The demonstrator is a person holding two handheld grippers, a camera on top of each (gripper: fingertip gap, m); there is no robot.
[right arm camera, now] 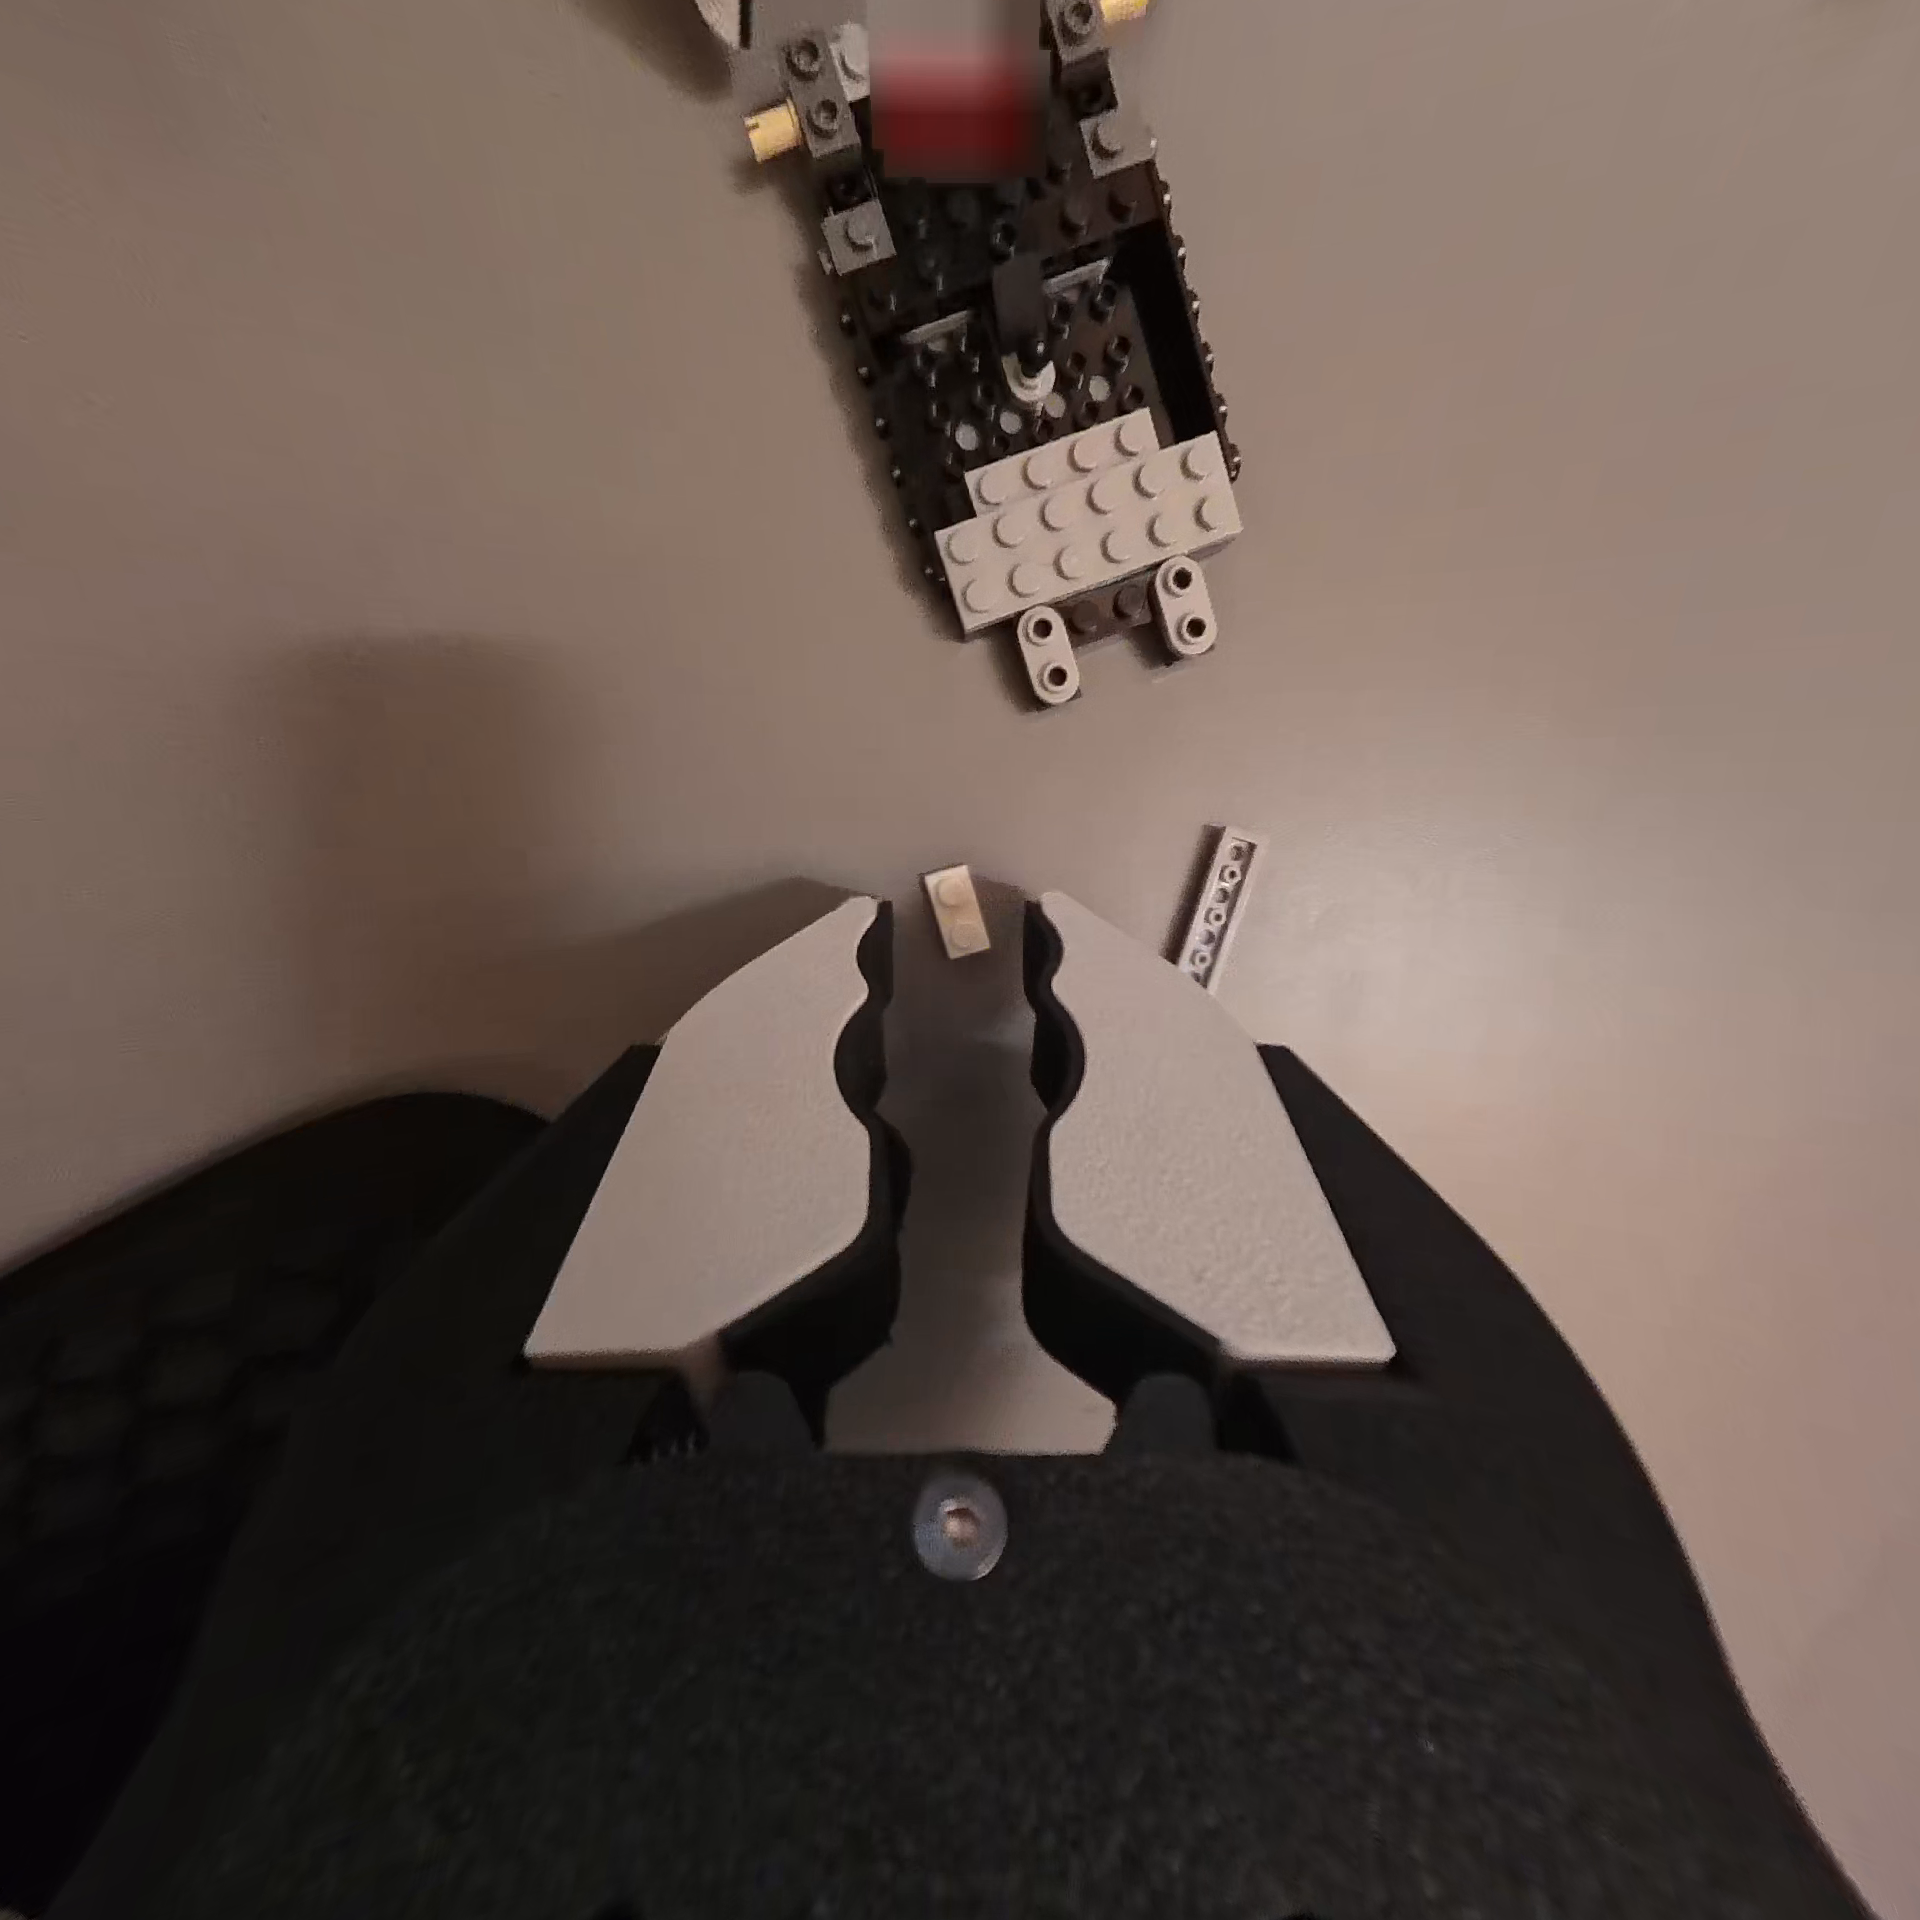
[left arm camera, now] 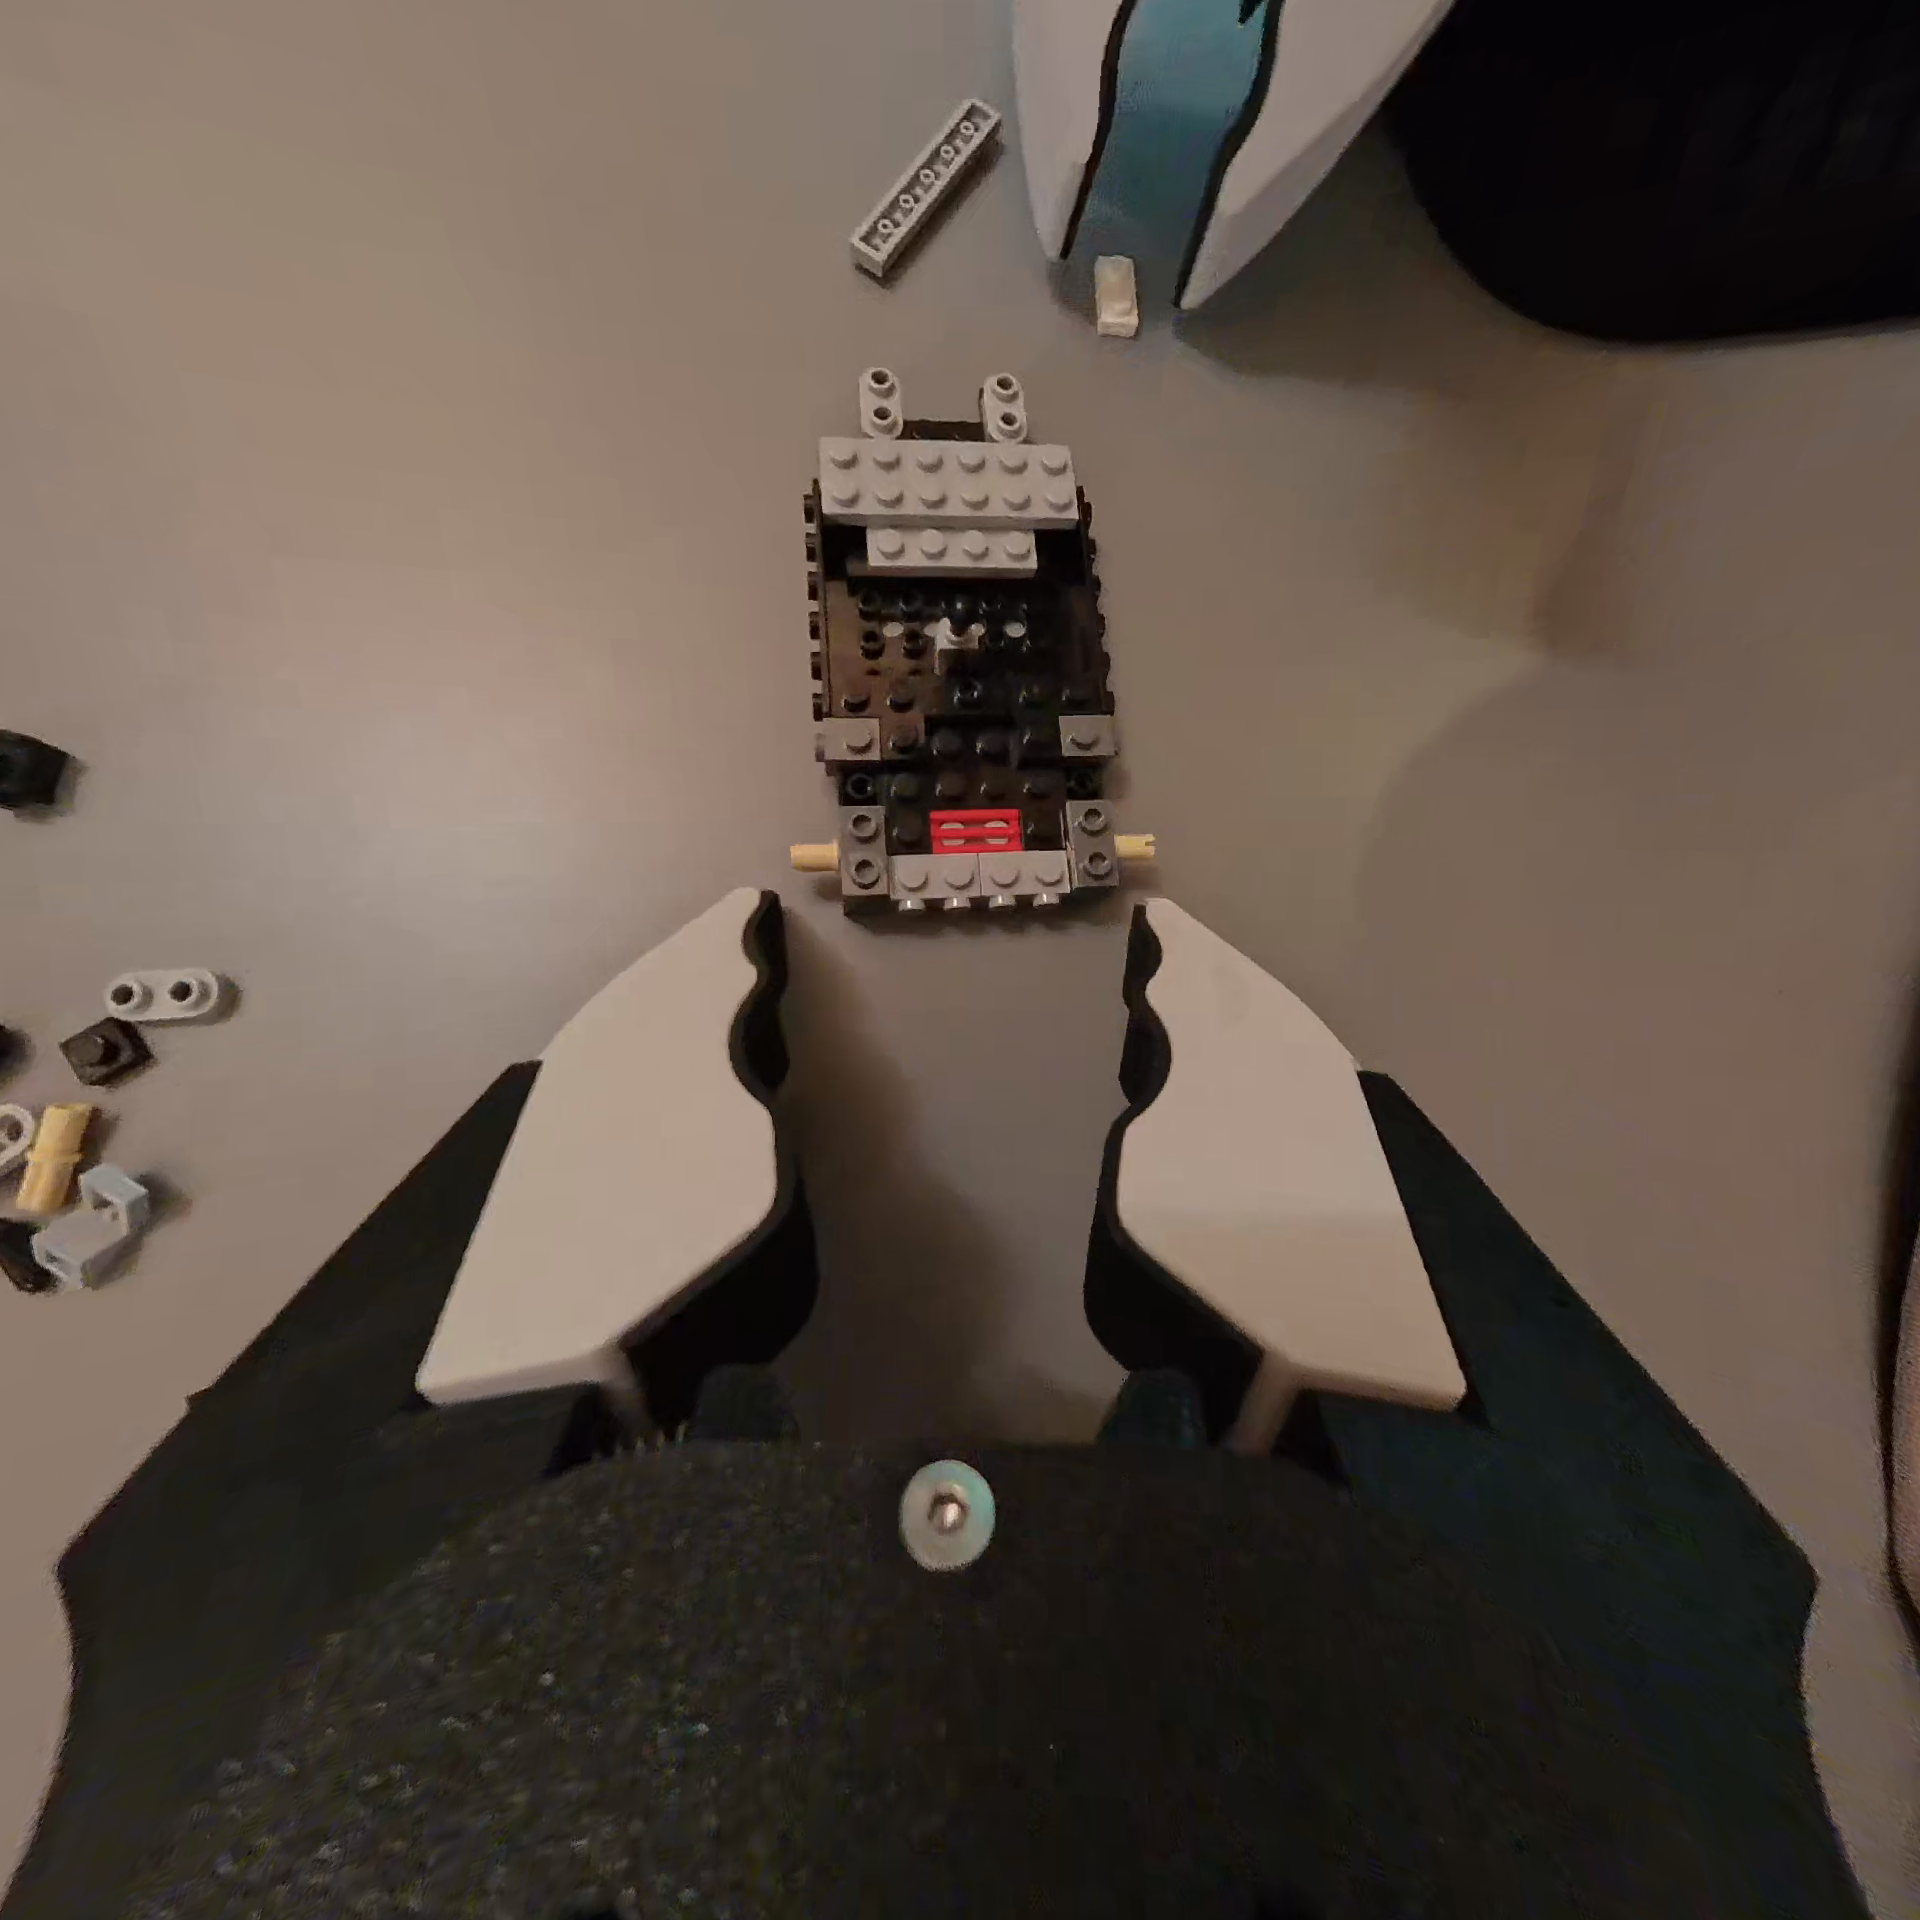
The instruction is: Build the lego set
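**Half-built black and grey model on the table, both grippers empty**

The partly built black and grey lego model [left arm camera: 961, 665] lies flat on the plain grey table [left arm camera: 416, 520], straight ahead of my left gripper [left arm camera: 956, 914]. It is a long black studded tray with low side walls. At the far end a wide light grey studded plate [left arm camera: 948, 478] spans it, with a narrower grey plate stepped just below, and two small rounded grey two-hole plates stick out beyond. At the near end I see a small red grille tile [left arm camera: 975, 831] between dark grey bricks, and a tan pin [left arm camera: 816, 854] poking out on each side. In the hollow middle a small upright peg stands on the black studs.

My left gripper's fingers are spread wide with nothing between them, their tips just short of the model's near end. My right gripper [right arm camera: 956, 909] is also parted, more narrowly, holding nothing; a small off-white two-stud plate [right arm camera: 958, 914] lies on the table between its fingertips, and I cannot tell whether either tip touches it. Just beside it lies a long thin grey plate [right arm camera: 1218, 902], underside up.

Off to my left sits a loose scatter of small pieces [left arm camera: 83, 1132]: grey, black and tan.
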